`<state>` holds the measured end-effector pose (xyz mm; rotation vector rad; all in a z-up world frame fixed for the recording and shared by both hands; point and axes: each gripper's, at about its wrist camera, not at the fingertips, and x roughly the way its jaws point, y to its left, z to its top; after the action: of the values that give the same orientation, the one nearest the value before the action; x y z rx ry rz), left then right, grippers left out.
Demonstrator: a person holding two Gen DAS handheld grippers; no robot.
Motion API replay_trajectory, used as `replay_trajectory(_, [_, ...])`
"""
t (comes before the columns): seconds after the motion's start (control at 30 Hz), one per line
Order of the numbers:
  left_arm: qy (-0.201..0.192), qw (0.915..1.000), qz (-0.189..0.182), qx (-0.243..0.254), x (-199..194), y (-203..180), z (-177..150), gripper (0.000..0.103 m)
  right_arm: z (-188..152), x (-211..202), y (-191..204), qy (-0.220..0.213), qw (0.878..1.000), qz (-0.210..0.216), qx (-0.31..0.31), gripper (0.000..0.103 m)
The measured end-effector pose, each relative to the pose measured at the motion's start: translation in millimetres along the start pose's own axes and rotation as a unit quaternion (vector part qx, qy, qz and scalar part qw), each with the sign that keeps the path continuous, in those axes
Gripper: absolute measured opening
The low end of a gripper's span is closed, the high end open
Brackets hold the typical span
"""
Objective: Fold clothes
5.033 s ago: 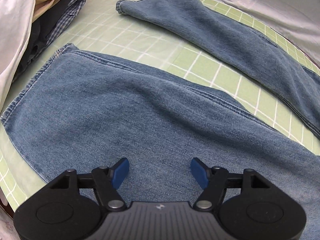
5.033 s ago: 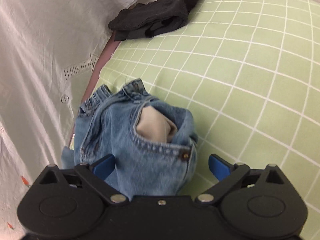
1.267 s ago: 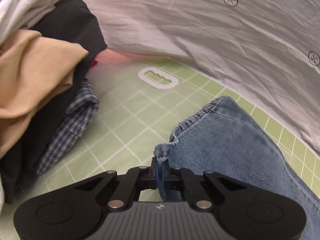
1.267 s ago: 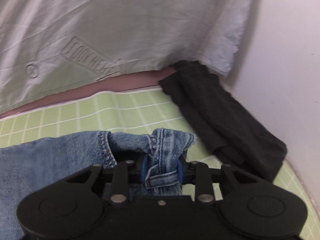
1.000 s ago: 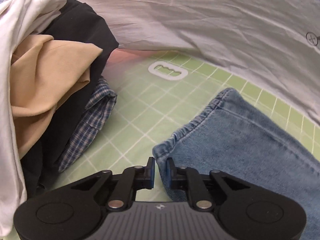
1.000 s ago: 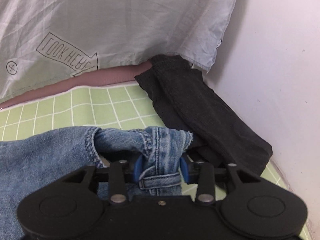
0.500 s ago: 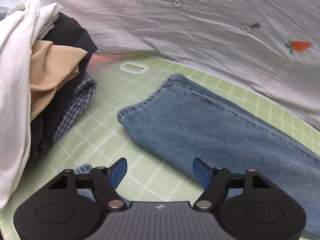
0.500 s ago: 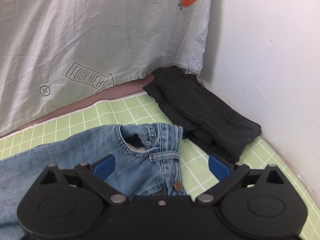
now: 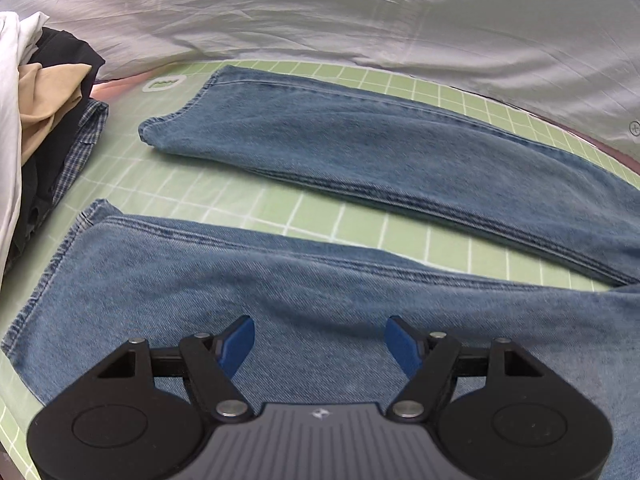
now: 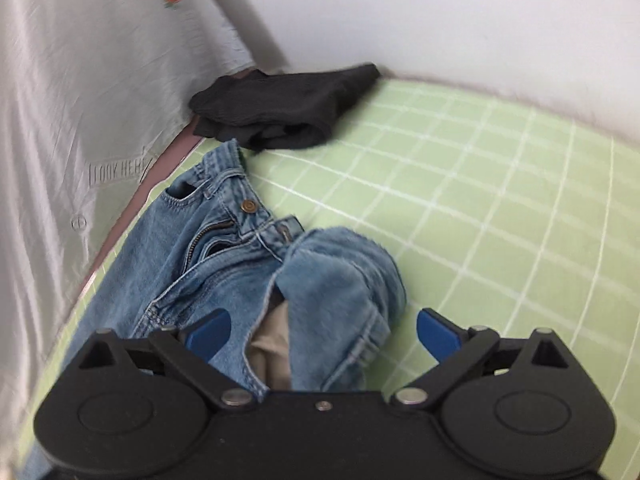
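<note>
A pair of blue jeans lies spread on the green grid mat point(image 9: 256, 216). In the left wrist view its far leg point(image 9: 380, 152) and near leg point(image 9: 280, 280) run side by side with a strip of mat between them. My left gripper point(image 9: 320, 344) hovers open over the near leg, nothing between its fingers. In the right wrist view the jeans' waist point(image 10: 224, 232) shows its button and open zip. A rumpled fold with a beige pocket lining point(image 10: 272, 344) bulges up between the fingers of my right gripper point(image 10: 324, 332), which is open and not pressing on it.
A pile of white, tan, black and plaid clothes point(image 9: 40, 120) sits at the mat's left end. A white printed sheet point(image 9: 360, 20) hangs along the back. A dark folded garment point(image 10: 288, 108) lies in the corner by the white wall point(image 10: 440, 8).
The left gripper let go of the far leg's hem, the right let go of the waistband. Both opened wide and drew back toward the near side. The right view has rolled.
</note>
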<state>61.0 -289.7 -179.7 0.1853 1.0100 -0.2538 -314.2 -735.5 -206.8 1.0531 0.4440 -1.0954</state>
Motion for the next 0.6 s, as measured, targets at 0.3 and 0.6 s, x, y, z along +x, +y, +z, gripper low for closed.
replay_trajectory(0.3, [0.033,0.9983,-0.018,0.044,2.9,-18.8,-8.9,0.073,-17.1,29.0,-56.2,0.035,0.952,0.159,0.259,0.098])
replay_trajectory(0.6, [0.041,0.9971,-0.016,0.062,9.6,-30.6,-7.8,0.073,-2.7,67.8,-67.6,0.046,0.892,0.220,0.393,0.060])
